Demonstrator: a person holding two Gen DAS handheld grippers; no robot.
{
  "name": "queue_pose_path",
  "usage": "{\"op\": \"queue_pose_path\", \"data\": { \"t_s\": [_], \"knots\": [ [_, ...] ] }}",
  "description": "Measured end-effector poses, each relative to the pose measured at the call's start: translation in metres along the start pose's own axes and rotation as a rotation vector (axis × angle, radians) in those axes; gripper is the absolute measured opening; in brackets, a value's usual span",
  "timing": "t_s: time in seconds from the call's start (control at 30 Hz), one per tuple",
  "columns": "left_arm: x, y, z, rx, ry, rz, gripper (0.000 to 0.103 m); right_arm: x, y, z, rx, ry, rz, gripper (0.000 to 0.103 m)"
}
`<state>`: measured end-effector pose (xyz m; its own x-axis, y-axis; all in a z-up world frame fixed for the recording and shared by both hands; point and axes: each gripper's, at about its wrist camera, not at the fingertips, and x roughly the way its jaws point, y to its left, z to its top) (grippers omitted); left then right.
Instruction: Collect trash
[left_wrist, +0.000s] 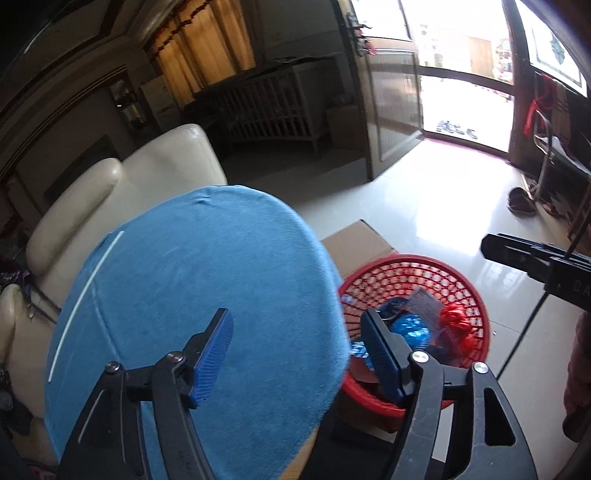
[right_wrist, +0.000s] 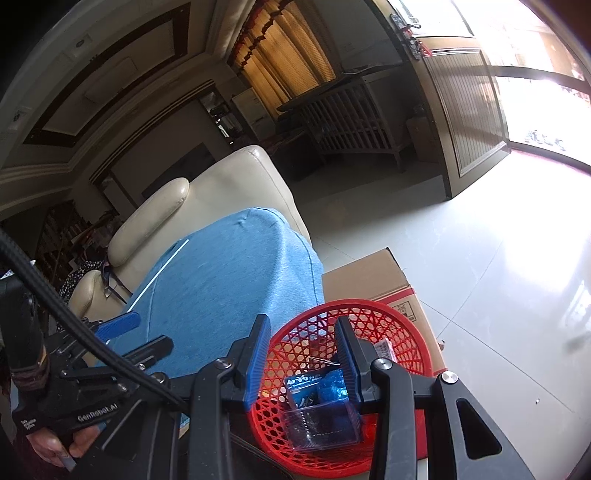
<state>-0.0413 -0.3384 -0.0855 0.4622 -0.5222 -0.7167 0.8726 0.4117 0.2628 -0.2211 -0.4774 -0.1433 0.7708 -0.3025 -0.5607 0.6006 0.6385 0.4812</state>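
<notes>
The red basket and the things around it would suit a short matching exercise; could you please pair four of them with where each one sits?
Things:
1. red basket
2. blue cloth
3. clear plastic box
4. cream sofa

Places:
A. lying inside the basket
B. behind the table, on the far side
C. standing on a cardboard box
D. spread over the round tabletop

Pairs: 1-C, 2-D, 3-A, 4-B
</notes>
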Motion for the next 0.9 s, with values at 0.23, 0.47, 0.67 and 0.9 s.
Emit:
{"op": "queue_pose_path", "data": {
  "t_s": [0.23,0.47,0.67,0.9],
  "knots": [
    [-0.020,0.047,-0.016,-0.080,-0.024,0.111,0.073,0.007,0.028,-0.004,-0.035,0.030,0.031,0.040],
    [-0.040,0.089,-0.038,-0.174,-0.027,0.204,0.074,0.016,0.066,-0.011,-0.093,0.057,0.070,0.040],
    [-0.059,0.119,-0.059,-0.242,-0.035,0.281,0.074,0.020,0.109,-0.020,-0.165,0.062,0.125,0.056],
    [-0.079,0.145,-0.084,-0.314,-0.026,0.343,0.075,0.028,0.157,-0.033,-0.249,0.087,0.194,0.056]
  ]
}}
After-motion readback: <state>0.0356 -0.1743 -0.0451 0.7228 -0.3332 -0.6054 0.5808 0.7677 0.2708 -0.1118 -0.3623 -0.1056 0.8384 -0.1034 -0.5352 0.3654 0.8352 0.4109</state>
